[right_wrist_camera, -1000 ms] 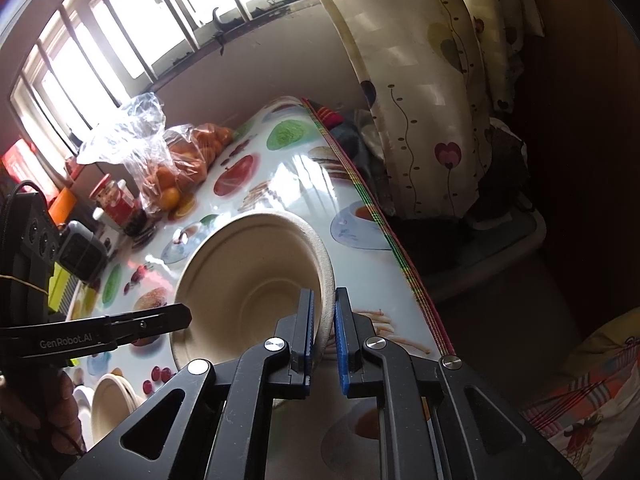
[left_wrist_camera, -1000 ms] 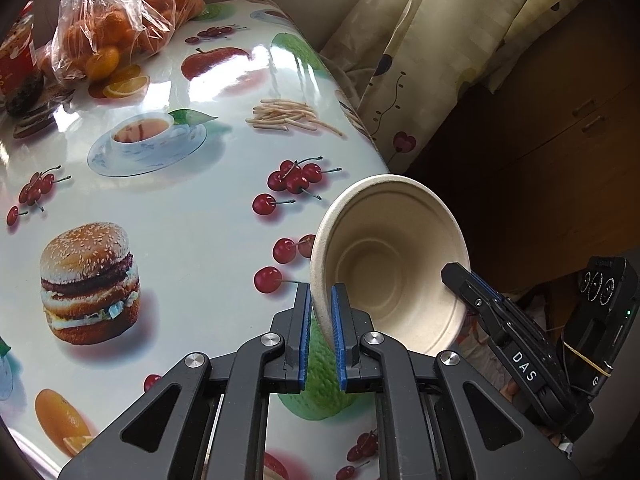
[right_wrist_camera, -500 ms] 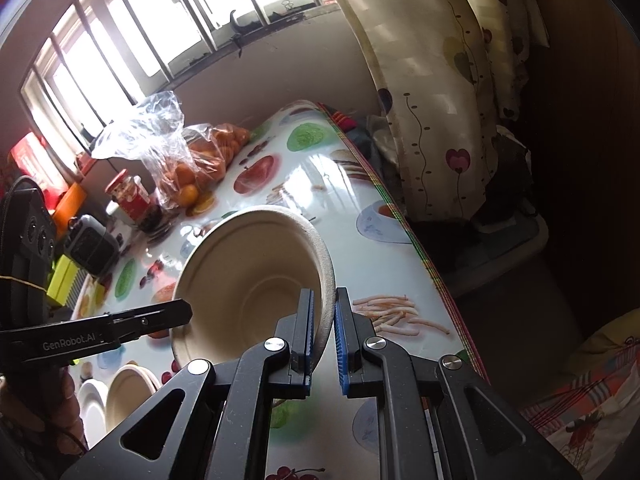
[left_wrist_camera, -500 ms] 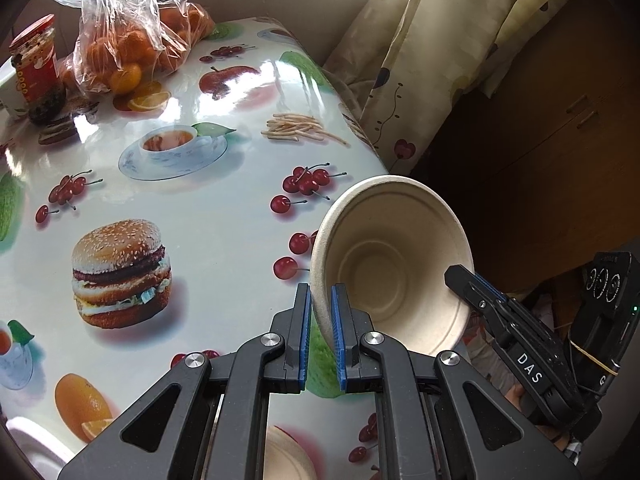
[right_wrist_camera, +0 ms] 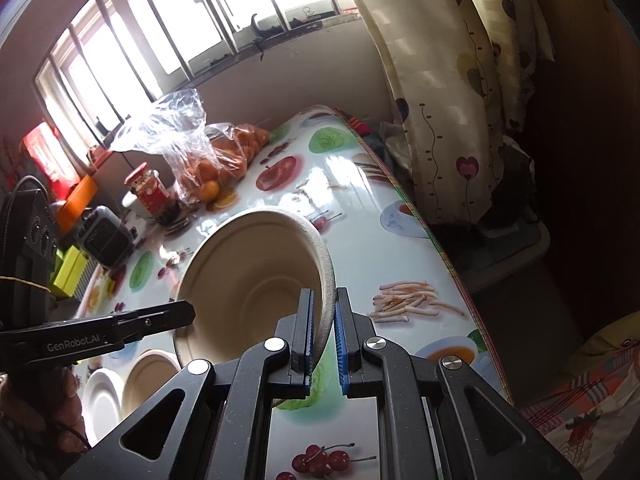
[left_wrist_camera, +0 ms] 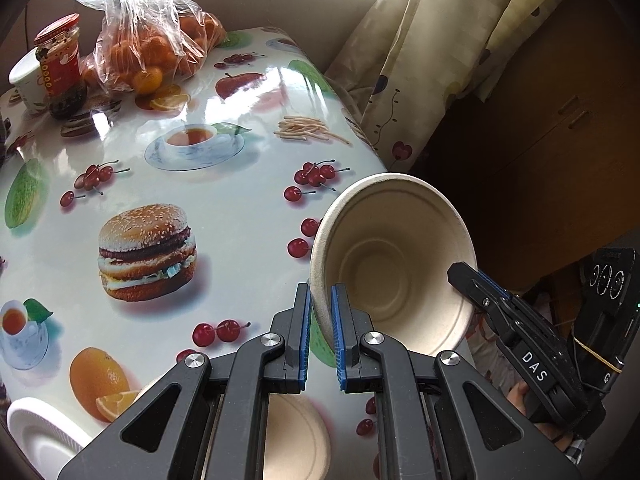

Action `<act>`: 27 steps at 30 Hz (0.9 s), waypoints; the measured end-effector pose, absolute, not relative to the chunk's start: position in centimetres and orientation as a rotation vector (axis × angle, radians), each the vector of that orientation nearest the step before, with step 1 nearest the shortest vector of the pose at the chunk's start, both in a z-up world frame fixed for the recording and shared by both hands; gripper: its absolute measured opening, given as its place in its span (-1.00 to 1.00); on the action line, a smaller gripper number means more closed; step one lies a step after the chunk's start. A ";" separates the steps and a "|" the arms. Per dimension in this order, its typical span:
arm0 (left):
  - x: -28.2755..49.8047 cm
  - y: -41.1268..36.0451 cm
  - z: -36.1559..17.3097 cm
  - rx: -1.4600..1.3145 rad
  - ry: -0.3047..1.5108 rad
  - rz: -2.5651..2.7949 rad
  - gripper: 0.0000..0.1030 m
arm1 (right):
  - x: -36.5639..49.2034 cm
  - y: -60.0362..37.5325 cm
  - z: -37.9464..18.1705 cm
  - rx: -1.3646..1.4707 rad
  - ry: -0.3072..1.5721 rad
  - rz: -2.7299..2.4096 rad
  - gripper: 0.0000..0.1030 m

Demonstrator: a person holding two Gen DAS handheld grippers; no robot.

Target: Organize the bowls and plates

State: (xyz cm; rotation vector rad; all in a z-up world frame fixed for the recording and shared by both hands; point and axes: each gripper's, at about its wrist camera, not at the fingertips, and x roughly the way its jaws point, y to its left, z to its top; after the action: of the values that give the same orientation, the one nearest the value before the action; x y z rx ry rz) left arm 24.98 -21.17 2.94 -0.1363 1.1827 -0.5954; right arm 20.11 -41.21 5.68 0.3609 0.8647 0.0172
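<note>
Two claws share one beige pulp bowl (left_wrist_camera: 394,258), held tilted in the air above the near right edge of the worktop (left_wrist_camera: 240,208). My left claw (left_wrist_camera: 321,334) is pinched shut on the bowl's rim at one side; my right claw (right_wrist_camera: 324,338) is pinched shut on the rim at the opposite side, w/ the rim caught between the blue pads in both views. Bowl's open mouth faces the cameras, so its inside shows.

Worktop has a glossy oilcloth printed w/ a burger, cherries, fries & tea cups. On it below the held bowl sits a second beige bowl (right_wrist_camera: 146,376), and just beside that a white plate (right_wrist_camera: 102,396), both near the front edge.

At the far end: a clear bag of oranges (left_wrist_camera: 148,46), and next to it a red-lidded jar (left_wrist_camera: 60,66). Patterned curtain (right_wrist_camera: 452,92) hangs at right, beside a barred window (right_wrist_camera: 168,36).
</note>
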 end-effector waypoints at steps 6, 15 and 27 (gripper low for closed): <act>24.1 -19.9 3.4 -0.137 1.170 -0.589 -0.80 | 19.3 -40.0 6.1 0.362 0.855 0.033 -0.80; 23.0 -18.2 3.3 -0.146 1.168 -0.582 -0.80 | 17.9 -38.4 6.1 0.359 0.860 0.052 -0.80; 21.5 -15.2 3.6 -0.167 1.156 -0.564 -0.80 | 16.6 -35.8 6.5 0.357 0.865 0.101 -0.80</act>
State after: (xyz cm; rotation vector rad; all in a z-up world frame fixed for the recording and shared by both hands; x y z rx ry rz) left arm 21.52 -15.15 3.56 -0.1673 1.1561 -0.5643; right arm 16.59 -35.83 6.45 0.3575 0.8648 0.1006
